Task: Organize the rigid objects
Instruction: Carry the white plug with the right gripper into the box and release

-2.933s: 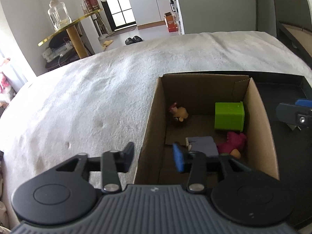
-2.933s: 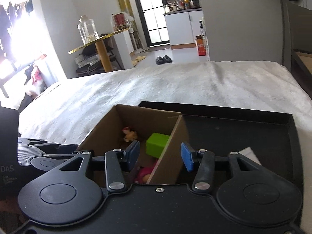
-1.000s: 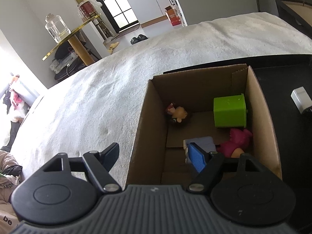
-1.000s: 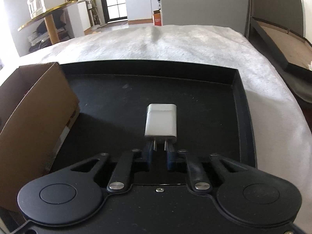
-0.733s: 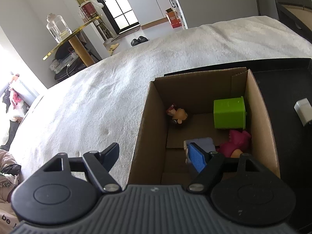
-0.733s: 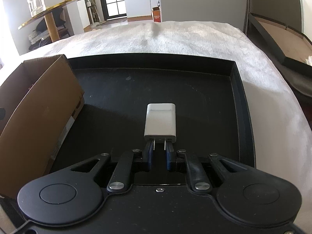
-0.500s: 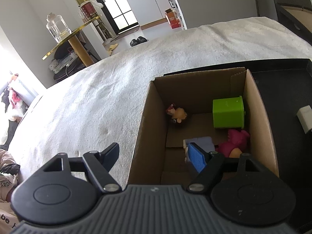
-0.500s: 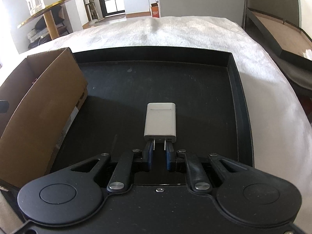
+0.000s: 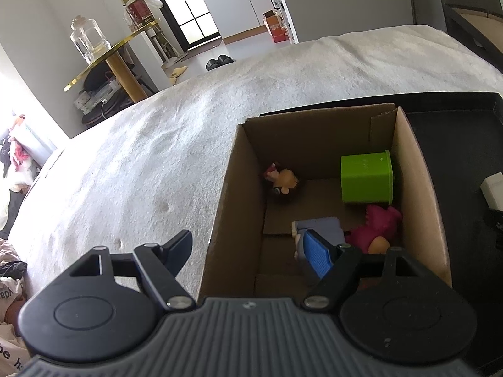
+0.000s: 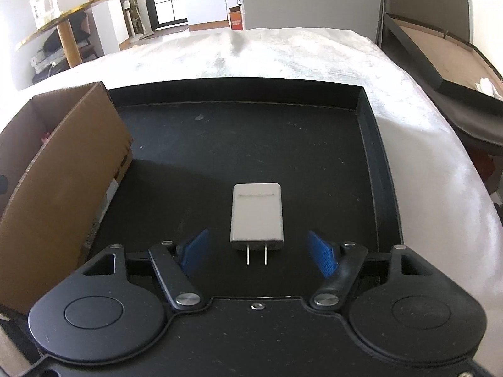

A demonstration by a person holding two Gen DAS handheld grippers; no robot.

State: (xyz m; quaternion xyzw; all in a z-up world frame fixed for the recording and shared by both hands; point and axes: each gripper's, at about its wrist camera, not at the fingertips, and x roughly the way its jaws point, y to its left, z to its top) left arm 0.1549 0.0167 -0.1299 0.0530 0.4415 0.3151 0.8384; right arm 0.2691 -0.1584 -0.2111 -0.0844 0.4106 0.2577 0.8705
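A white plug charger (image 10: 256, 213) lies flat on the black tray (image 10: 374, 157), prongs toward me. My right gripper (image 10: 256, 253) is open just behind it, one finger on each side of the prongs, not touching. The charger's edge also shows in the left wrist view (image 9: 493, 188). A cardboard box (image 9: 411, 163) stands on the tray's left part and holds a green block (image 9: 366, 177), a small doll figure (image 9: 283, 182), a pink toy (image 9: 374, 226) and a grey-blue object (image 9: 323, 226). My left gripper (image 9: 248, 248) is open and empty, straddling the box's left wall.
The tray lies on a white bedspread (image 9: 157, 163). The box's outer wall (image 10: 69, 172) is to the left of the charger. A dark frame with a brown panel (image 10: 446, 50) stands to the right of the bed. A gold side table with a glass jar (image 9: 86, 42) is beyond.
My right gripper was shut on the charger's prongs; now it has opened and let the charger go onto the tray. The left gripper has barely moved.
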